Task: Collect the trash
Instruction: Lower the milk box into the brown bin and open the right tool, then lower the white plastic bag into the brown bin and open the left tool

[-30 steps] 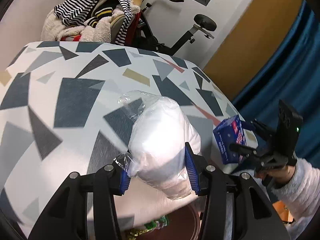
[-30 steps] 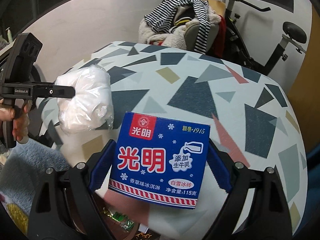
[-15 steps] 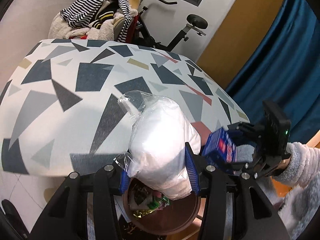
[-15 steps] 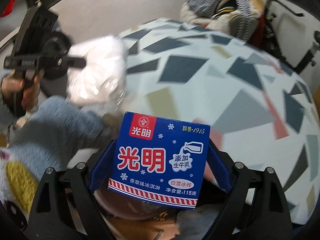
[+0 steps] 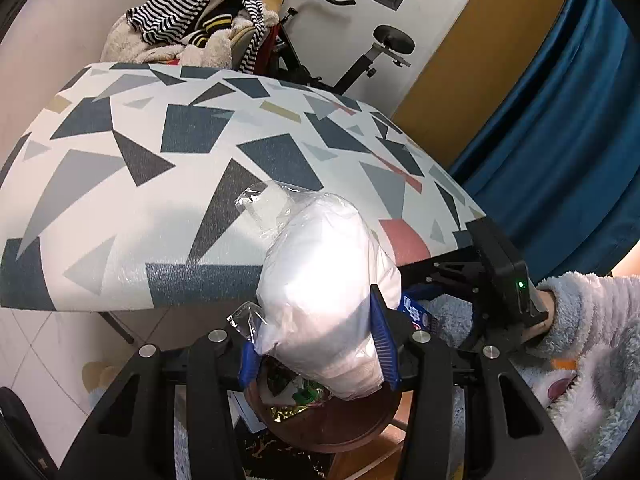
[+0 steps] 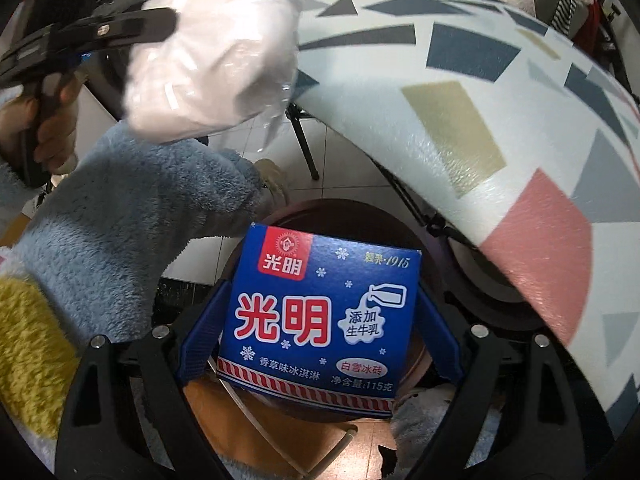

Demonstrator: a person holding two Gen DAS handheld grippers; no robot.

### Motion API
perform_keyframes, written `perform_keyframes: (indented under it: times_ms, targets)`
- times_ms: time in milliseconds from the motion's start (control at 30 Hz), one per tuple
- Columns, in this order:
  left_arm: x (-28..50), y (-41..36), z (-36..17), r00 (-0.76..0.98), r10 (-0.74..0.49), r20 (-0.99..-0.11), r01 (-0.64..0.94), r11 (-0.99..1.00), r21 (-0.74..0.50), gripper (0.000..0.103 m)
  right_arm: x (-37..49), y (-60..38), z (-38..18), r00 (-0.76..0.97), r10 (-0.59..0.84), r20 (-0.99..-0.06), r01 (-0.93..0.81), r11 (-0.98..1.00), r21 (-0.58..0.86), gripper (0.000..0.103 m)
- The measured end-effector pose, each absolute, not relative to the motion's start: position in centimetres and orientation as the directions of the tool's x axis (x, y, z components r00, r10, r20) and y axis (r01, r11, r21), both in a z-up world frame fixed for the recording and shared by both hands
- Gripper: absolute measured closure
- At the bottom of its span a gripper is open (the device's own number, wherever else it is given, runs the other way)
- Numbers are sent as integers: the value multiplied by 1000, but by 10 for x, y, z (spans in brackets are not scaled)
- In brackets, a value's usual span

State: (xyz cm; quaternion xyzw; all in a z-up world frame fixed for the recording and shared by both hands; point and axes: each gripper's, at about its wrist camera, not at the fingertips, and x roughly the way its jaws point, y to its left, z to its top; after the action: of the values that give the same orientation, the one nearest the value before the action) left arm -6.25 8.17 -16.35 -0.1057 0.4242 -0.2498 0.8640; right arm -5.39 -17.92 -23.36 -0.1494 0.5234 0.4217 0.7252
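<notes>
The left gripper (image 5: 316, 332) is clamped on a white bundle in clear plastic (image 5: 324, 296), which sticks out past its blue pads (image 5: 382, 340) over the near edge of the patterned table (image 5: 168, 208). Directly below its fingers sits a round brown bin (image 5: 340, 420) with foil and green wrappers (image 5: 296, 396) inside. To the right, the right gripper (image 6: 320, 316) has a blue ice-cream carton (image 6: 320, 308) between its jaws, which stand wide and are opening; the carton hangs over the bin's mouth. A fluffy blue sleeve (image 6: 132, 208) lies left of that gripper.
</notes>
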Motion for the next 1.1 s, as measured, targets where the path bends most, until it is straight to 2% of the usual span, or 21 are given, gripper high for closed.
perform_keyframes:
  times_ms: [167, 500, 933, 1033, 1100]
  targets:
    - [-62, 79, -173, 502, -511, -698, 335, 859, -388, 57, -44, -180, -246, 95, 451, -887, -746, 623, 237, 8]
    - [-66, 55, -189, 459, -493, -739, 365, 863, -350, 57, -33, -205, -225, 180, 496, -850, -696, 675, 246, 7]
    - [-61, 11, -228, 339, -429, -837, 429, 863, -268, 56, -20, -247, -186, 282, 510, -813, -643, 729, 234, 7]
    - [-57, 5, -234, 323, -427, -845, 432, 861, -270, 52, -19, -251, -183, 300, 507, -808, -633, 740, 229, 6]
    - [-54, 1, -237, 315, -423, -850, 430, 861, -270, 44, -17, -254, -181, 311, 501, -808, -625, 748, 224, 6]
